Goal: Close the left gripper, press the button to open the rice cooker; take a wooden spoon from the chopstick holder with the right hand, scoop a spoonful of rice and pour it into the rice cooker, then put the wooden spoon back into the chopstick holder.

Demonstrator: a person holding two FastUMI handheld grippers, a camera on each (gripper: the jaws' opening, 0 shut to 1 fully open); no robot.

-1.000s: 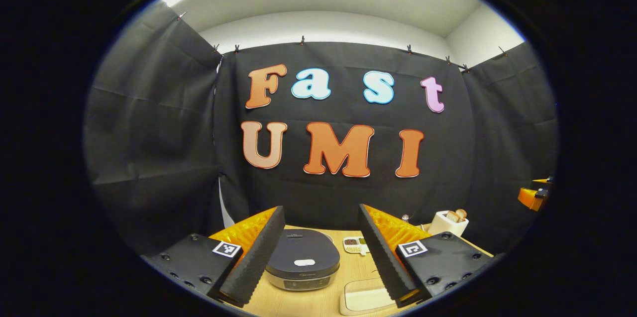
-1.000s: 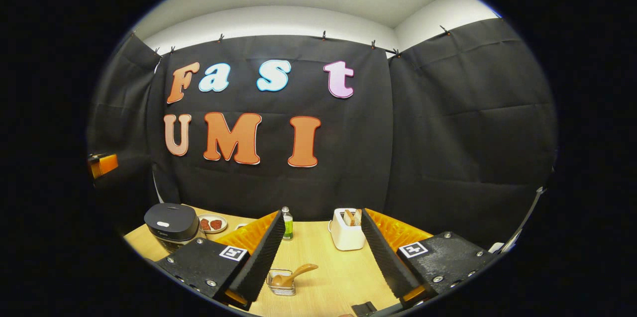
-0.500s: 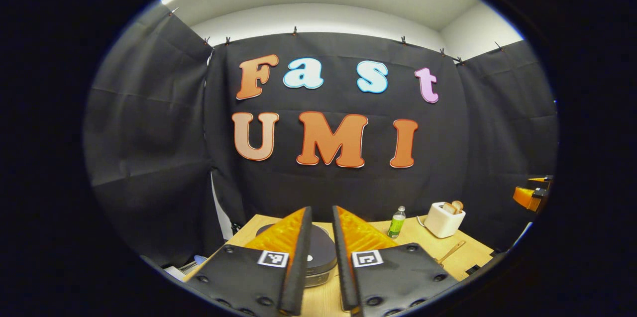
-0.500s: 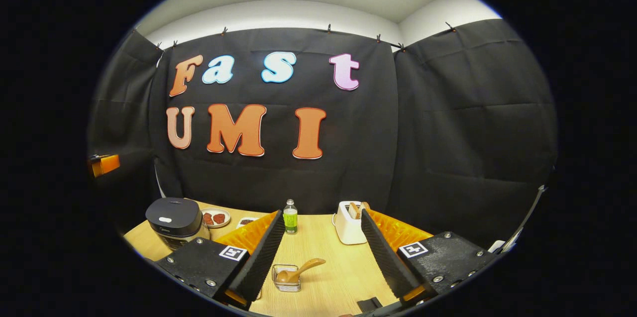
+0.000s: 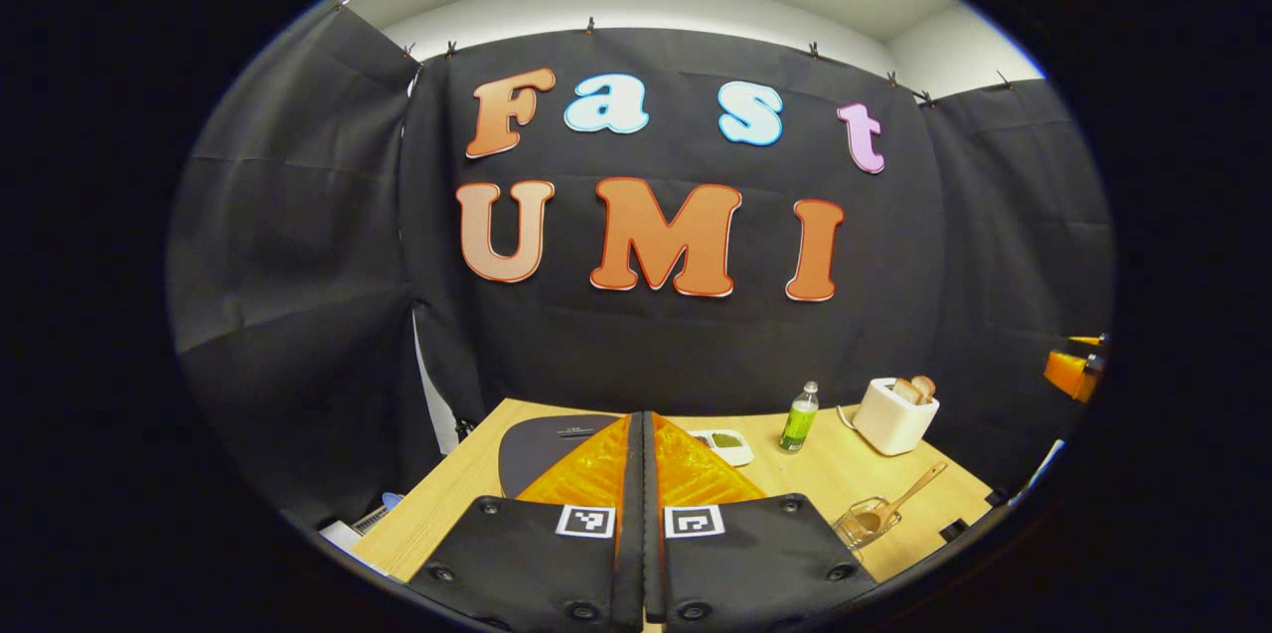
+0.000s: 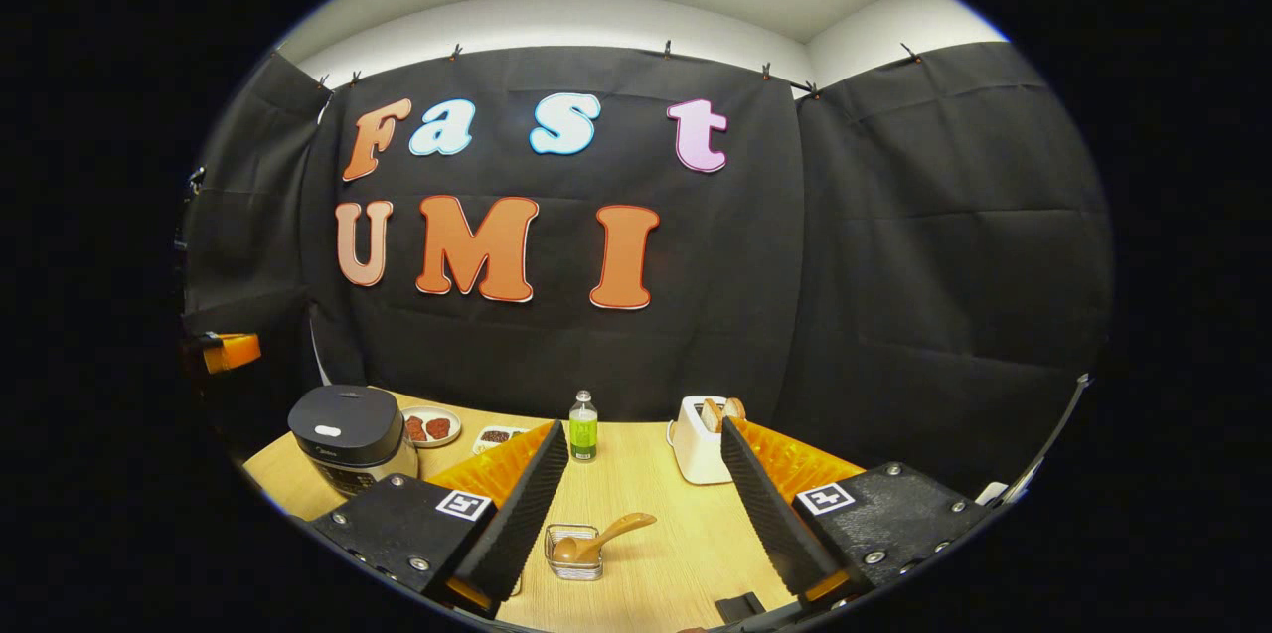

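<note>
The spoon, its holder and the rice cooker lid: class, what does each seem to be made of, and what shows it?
Spoon: wood, matt brown, grain too small to tell.
Holder: see-through with thin bright edges, perhaps glass or wire mesh.
Rice cooker lid: probably plastic, smooth dark matt surface with soft sheen.

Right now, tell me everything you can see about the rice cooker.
The rice cooker is a squat, rounded pot with a dark matte lid, shut, and a paler metallic-looking body. A small white oval button sits on the lid near its front edge. It stands upright at the table's far left in the right gripper view, beside a plate of reddish food. In the left gripper view the shut left gripper hides much of it; contact can't be judged.
</note>
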